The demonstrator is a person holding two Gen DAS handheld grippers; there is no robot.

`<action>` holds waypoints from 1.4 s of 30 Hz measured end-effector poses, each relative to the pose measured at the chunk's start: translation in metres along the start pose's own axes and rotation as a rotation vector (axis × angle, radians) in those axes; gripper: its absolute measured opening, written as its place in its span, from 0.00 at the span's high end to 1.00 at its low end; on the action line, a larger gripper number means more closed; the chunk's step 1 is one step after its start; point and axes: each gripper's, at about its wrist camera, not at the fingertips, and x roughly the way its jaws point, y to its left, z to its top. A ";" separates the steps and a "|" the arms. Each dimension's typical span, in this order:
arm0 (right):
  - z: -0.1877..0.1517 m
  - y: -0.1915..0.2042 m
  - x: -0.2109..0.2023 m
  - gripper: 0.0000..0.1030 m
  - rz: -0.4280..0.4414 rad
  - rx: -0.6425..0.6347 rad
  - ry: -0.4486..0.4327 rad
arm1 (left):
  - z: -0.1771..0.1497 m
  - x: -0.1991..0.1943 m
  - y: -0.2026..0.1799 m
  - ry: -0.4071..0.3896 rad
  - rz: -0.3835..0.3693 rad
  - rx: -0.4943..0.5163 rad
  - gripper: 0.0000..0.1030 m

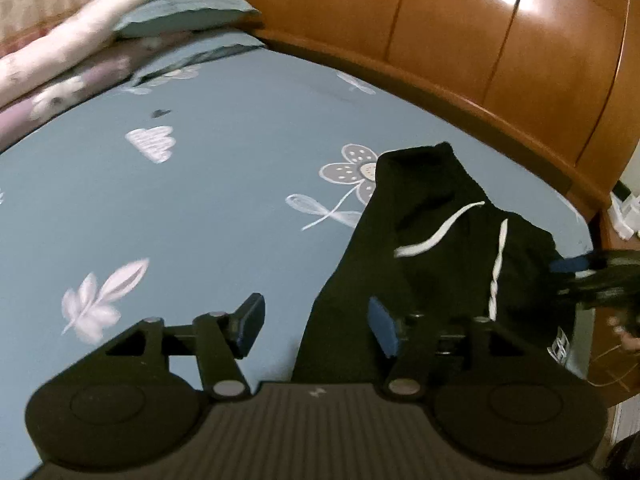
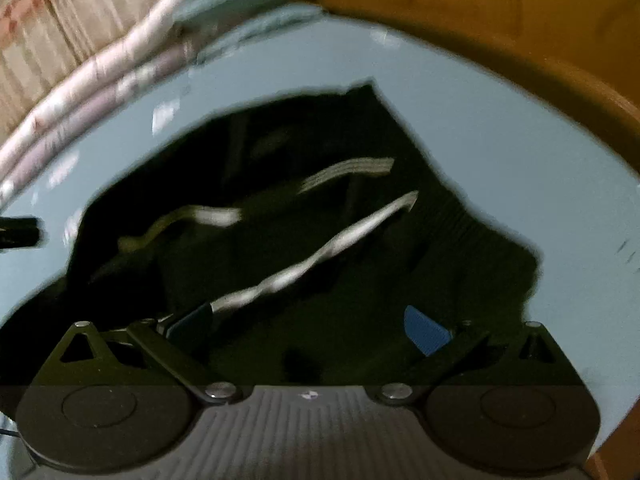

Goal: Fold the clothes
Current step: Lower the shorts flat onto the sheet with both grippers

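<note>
Trousers (image 1: pixel 432 248), black with white side stripes (image 1: pixel 498 268) and a white drawstring (image 1: pixel 436 236), are seen lying in a loose, partly folded heap on the bed sheet (image 1: pixel 208 208), near the wooden footboard (image 1: pixel 460 92). Nothing is held by either tool. The left gripper (image 1: pixel 316 328) is seen with its fingers moderately apart, empty, over bare sheet just beside the cloth's left edge. The right gripper (image 2: pixel 308 326) is spread wide above the dark cloth, with one stripe (image 2: pixel 320 260) running up from its left finger; no cloth is pinched between the pads. It also shows, blurred, at the right edge of the left view.

The fold is judged to have just been laid down, with a fresh grip still to be taken. For the step to be done well, two matching corners or hems should be picked, one by each gripper, so that the cloth is lifted evenly. The drawstring should be tucked in or kept clear, since it could be caught alone in place of the fabric. Only the cloth should be pinched, never the sheet beneath it. Wrinkles would best be smoothed before the next fold is made.

Around the heap, the sheet is printed with flowers (image 1: pixel 354 170) and leaves (image 1: pixel 100 304). A pillow (image 1: pixel 184 10) and folded quilts (image 1: pixel 80 52) are stacked at the far end, well apart from the work. The footboard stands close on the right side, so little room is left there for spreading the legs out; the open sheet to the left is the better place.
</note>
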 end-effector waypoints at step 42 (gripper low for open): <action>-0.062 0.093 -0.058 0.00 -0.096 0.015 -0.034 | -0.158 -0.071 -0.025 -0.058 -0.098 0.165 0.98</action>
